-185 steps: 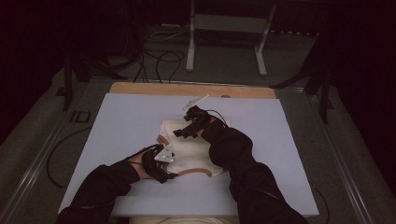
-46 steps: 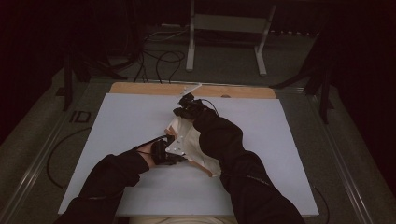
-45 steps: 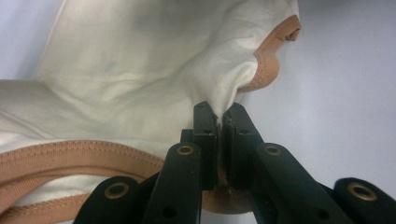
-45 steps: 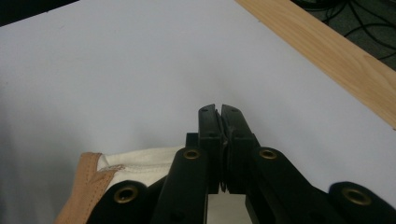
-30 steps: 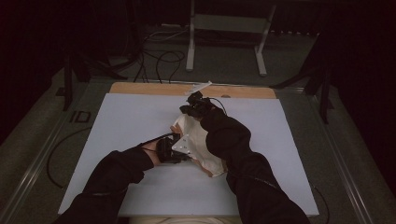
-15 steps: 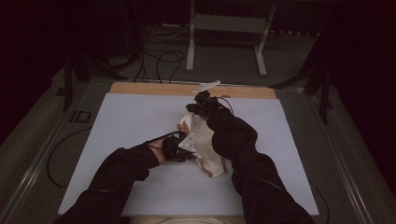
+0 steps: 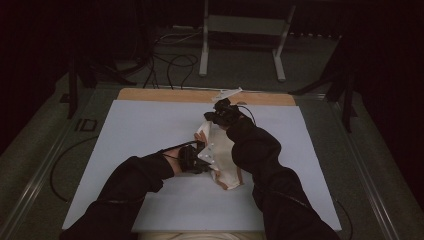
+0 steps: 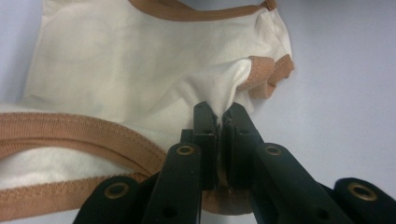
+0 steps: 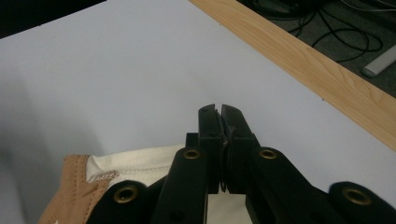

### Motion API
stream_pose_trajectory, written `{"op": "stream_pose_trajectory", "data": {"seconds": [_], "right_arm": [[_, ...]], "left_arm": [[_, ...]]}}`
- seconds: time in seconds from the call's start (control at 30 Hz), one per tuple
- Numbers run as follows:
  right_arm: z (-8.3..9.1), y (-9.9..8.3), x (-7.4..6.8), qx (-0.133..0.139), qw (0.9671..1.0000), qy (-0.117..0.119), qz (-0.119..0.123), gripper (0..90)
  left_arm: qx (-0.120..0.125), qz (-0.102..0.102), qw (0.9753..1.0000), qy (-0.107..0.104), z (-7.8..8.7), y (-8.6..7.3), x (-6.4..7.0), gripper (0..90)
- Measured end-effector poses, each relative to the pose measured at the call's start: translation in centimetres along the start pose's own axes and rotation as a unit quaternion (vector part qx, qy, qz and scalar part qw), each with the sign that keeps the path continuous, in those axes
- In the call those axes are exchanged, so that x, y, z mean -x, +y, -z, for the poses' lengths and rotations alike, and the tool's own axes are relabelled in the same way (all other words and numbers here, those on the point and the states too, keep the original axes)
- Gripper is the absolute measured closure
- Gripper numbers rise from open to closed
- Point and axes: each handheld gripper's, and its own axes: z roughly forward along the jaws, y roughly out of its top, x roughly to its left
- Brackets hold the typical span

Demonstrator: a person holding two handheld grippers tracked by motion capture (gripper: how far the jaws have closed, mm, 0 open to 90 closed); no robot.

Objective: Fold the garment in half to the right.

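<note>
The cream garment (image 7: 222, 160) with its tan trim is lying crumpled near the middle of the pale blue table top (image 7: 125, 135), and both tools are working it right now. The left gripper (image 8: 218, 122) is pinching a gathered fold of the cream cloth, jaws pressed together on it, with a tan-edged corner bunching up at about two o'clock from the tips in its own view. From above, that gripper (image 7: 192, 159) is sitting at nine o'clock of the garment, touching its edge. The right gripper (image 9: 218, 114) is clamping the fabric too, jaws squeezed together, cloth feeding in underneath them; seen from above it (image 7: 220, 112) is holding the twelve o'clock end. Beyond it, a wooden strip (image 7: 165, 94) is running along the far edge of the table top. Cables (image 7: 170, 62) are trailing over the floor past it.
</note>
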Motion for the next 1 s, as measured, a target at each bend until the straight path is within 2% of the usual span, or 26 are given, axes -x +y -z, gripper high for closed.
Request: {"op": "stream_pose_trajectory", "data": {"seconds": [0.43,0.67,0.87,1.0], "right_arm": [[1.3,-1.5,1.0,0.003,0.9999,-0.011,-0.01,88.5],[2.1,-2.5,1.9,0.005,0.9997,-0.016,-0.019,88.5],[2.5,-3.3,2.4,0.004,0.9995,-0.024,-0.022,88.5],[2.7,-3.7,2.7,0.005,0.9993,-0.029,-0.023,88.5]], "left_arm": [[-0.011,-0.012,0.9998,-0.013,-0.9,1.4,0.0,85.6],[-0.012,-0.011,0.9997,-0.021,-1.6,2.1,-0.1,85.6],[-0.015,-0.01,0.9996,-0.023,-2.4,2.8,-0.1,85.6],[-0.024,-0.019,0.9993,-0.019,-2.8,3.3,0.0,85.4]]}}
